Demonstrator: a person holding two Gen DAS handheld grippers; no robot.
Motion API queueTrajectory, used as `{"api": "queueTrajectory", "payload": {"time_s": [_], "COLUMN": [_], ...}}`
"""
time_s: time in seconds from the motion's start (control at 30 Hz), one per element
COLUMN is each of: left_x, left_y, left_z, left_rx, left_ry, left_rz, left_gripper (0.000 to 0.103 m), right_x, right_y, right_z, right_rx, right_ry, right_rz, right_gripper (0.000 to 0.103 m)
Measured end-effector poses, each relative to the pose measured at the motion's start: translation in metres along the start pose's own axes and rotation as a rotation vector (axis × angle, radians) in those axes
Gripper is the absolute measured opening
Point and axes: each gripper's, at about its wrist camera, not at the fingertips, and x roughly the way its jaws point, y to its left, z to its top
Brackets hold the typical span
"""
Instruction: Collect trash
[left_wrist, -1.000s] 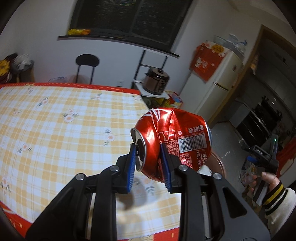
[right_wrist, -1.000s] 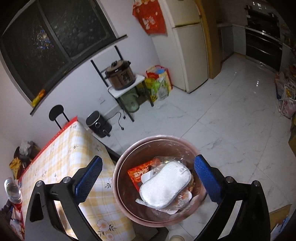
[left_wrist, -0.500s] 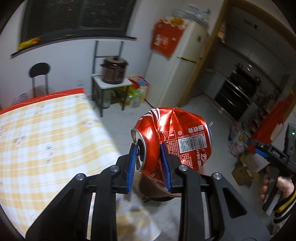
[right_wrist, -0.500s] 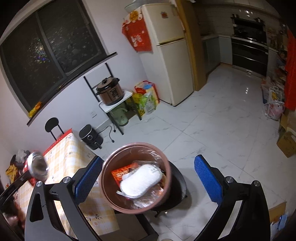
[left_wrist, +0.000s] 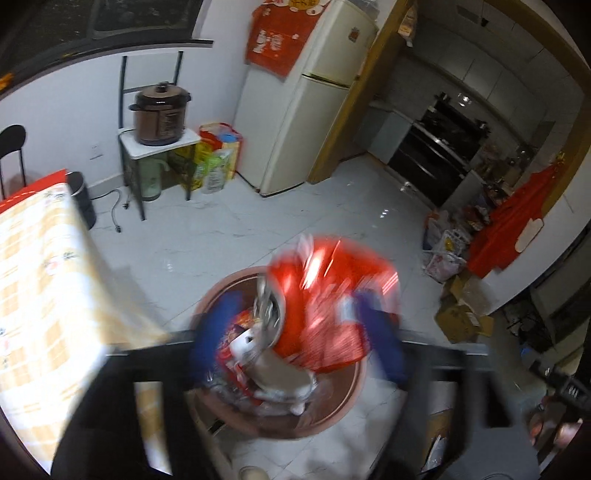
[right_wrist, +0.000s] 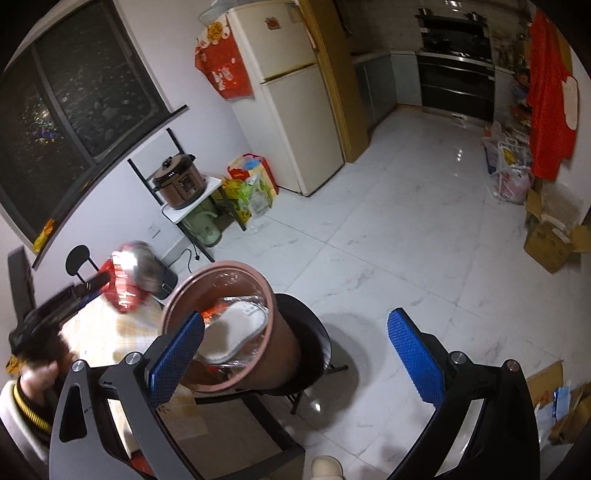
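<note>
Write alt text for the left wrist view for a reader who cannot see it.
A blurred, crushed red can sits between the opening blue pads of the left gripper, above a pink bin already holding wrappers. Beyond lie white floor tiles, a cream fridge and a yellow-checked table at left.

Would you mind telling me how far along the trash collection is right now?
Done: wrappers and a white pad already lie in the pink bin. In hand: the left gripper is opening over it, the crushed red can blurred between its fingers. Left: the can must land inside; the right gripper is open, empty.
</note>
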Motion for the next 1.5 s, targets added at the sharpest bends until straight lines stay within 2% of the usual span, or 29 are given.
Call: {"api": "queueTrajectory", "payload": {"time_s": [0.13, 0.23, 0.37, 0.43, 0.7, 0.9, 1.1, 1.3, 1.5], "left_x": [0.006, -0.013, -0.048, -0.074, -0.196, -0.29, -0.37, -0.425, -0.456], "left_y": [-0.002, 0.001, 0.003, 0.007, 0.034, 0.06, 0.087, 0.107, 0.122], "left_z": [0.004, 0.003, 0.003, 0.002, -0.007, -0.026, -0.055, -0.081, -0.097], "left_rx": [0.013, 0.024, 0.09, 0.116, 0.189, 0.224, 0.249, 0.279, 0.29], "left_ry": [0.008, -0.018, -0.042, -0.071, -0.192, -0.265, -0.322, -0.356, -0.372], "left_rz": [0.014, -0.005, 0.012, 0.012, 0.014, 0.059, 0.104, 0.139, 0.155], "left_gripper": [0.084, 0.084, 0.085, 0.094, 0.096, 0.097, 0.097, 0.097, 0.097], "right_x": [0.005, 0.002, -0.01, -0.02, -0.083, -0.141, -0.19, -0.221, -0.236], "right_y": [-0.001, 0.006, 0.025, 0.039, 0.128, 0.207, 0.263, 0.298, 0.315], "right_z": [-0.004, -0.004, -0.001, -0.002, -0.023, -0.053, -0.084, -0.114, -0.133], "right_rx": [-0.001, -0.009, -0.029, -0.045, -0.116, -0.22, -0.276, -0.321, -0.329], "right_ry": [0.016, 0.006, -0.025, -0.042, -0.129, -0.192, -0.258, -0.291, -0.302], "right_rz": [-0.007, -0.005, 0.007, 0.005, 0.02, 0.043, 0.048, 0.023, 0.016], "right_gripper": [0.098, 0.098, 0.098, 0.098, 0.098, 0.098, 0.098, 0.098, 0.098]}}
